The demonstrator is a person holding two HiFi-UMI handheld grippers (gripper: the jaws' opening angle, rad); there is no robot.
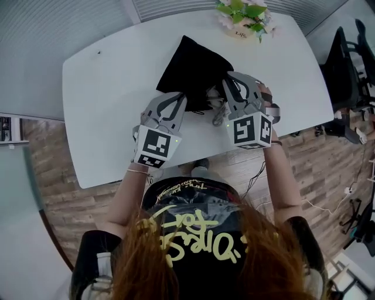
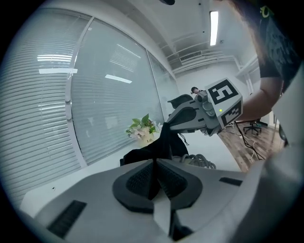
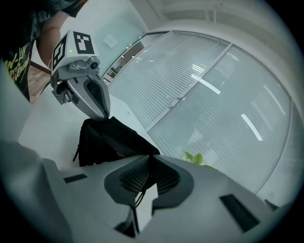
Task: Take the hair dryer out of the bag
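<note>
The person is holding a gripper in each hand over the near edge of the white table [image 1: 117, 88]. The left gripper [image 1: 179, 98] is reaching to the near-left side of the black drawstring bag [image 1: 190, 67], and its jaws are pressing together on a fold of the bag's black fabric, which is rising out from between the pads. The right gripper [image 1: 230, 77] is gripping the opposite side of the bag's mouth in the same way, jaws nearly together on black cloth, with a thin dark string hanging down below them. Between the two grippers the mouth of the bag is gaping slightly, and a pale grey coiled cord [image 2: 202, 161] is showing there, lying on the table just beside the opening. The hair dryer's body is not showing clearly in any view. The rest of the bag is lying flat and stretching away from the person. Farther off, a pot of flowers [image 1: 243, 14] is standing at the table's far edge, and window blinds [image 3: 213, 95] are lining the wall behind.
</note>
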